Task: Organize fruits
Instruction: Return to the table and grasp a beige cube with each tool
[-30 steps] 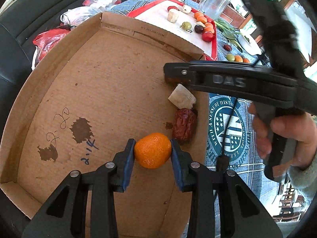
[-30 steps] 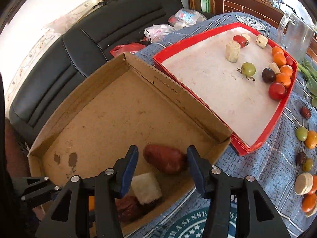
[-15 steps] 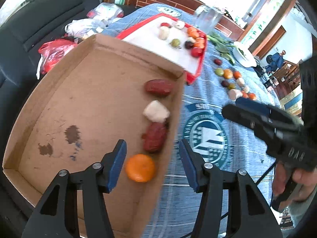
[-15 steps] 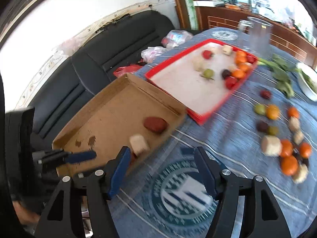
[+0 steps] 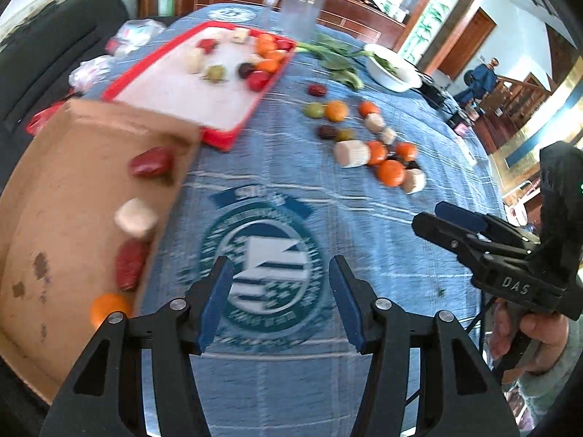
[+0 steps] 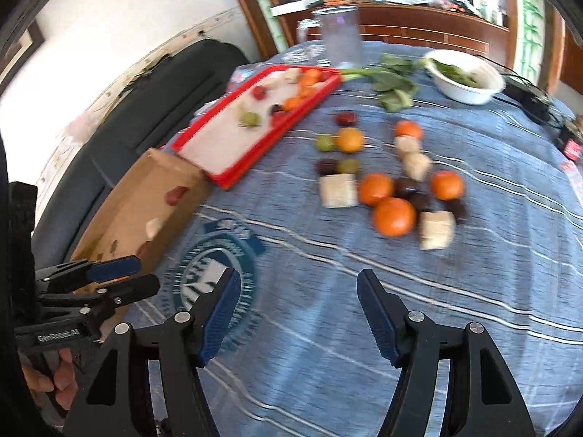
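A: Where's the fruit?

B: Loose round oranges (image 6: 394,216) and pale cut chunks (image 6: 338,191) lie on the woven blue tablecloth (image 6: 419,291), right of the flat cardboard box (image 5: 65,218). One small orange (image 5: 109,307) sits in the box's near corner.

A: And the grippers?

B: The left gripper (image 5: 280,300) and the right gripper (image 6: 298,315) both have blue ridged pads spread, nothing between.

2 trays: cardboard box (image 5: 73,196), red tray (image 5: 233,134); box holds 4 pieces; 1 bowl (image 6: 462,83); 1 jug (image 6: 340,36).
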Motion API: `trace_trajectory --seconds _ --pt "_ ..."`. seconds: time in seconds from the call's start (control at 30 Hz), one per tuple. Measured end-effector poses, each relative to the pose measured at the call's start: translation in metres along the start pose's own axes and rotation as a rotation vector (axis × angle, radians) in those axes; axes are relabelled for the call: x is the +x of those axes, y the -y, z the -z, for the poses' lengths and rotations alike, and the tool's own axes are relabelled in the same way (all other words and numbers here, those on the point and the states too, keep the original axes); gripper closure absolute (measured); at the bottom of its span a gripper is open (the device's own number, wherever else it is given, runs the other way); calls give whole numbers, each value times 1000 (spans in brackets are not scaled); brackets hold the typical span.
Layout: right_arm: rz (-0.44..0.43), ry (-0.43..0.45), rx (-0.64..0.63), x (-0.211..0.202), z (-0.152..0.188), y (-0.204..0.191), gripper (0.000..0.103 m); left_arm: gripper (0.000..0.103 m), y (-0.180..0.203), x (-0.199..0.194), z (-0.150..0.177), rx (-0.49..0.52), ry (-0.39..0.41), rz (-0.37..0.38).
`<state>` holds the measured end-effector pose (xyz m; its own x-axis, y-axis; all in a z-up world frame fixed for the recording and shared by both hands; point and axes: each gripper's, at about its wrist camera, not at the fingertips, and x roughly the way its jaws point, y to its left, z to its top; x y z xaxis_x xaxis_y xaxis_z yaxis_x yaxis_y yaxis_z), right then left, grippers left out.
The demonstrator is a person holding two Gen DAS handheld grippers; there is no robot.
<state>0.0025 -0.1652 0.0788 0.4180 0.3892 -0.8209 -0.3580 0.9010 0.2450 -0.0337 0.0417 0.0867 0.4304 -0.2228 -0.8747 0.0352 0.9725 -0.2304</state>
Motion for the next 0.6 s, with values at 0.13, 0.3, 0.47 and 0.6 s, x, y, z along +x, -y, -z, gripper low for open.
trace_trajectory --seconds 0.13,0.3,0.47,0.6 --pt "36 12 46 -9 1 32 35 49 32 17 -20 60 -33 -12" --pt "67 19 78 -15 1 53 35 49 45 40 -34 88 -127 -1" --pt "132 25 115 -16 -2 69 35 50 47 54 -52 168 -140 0" --pt "187 10 163 -11 -5 76 36 50 45 63 -66 214 -149 32"
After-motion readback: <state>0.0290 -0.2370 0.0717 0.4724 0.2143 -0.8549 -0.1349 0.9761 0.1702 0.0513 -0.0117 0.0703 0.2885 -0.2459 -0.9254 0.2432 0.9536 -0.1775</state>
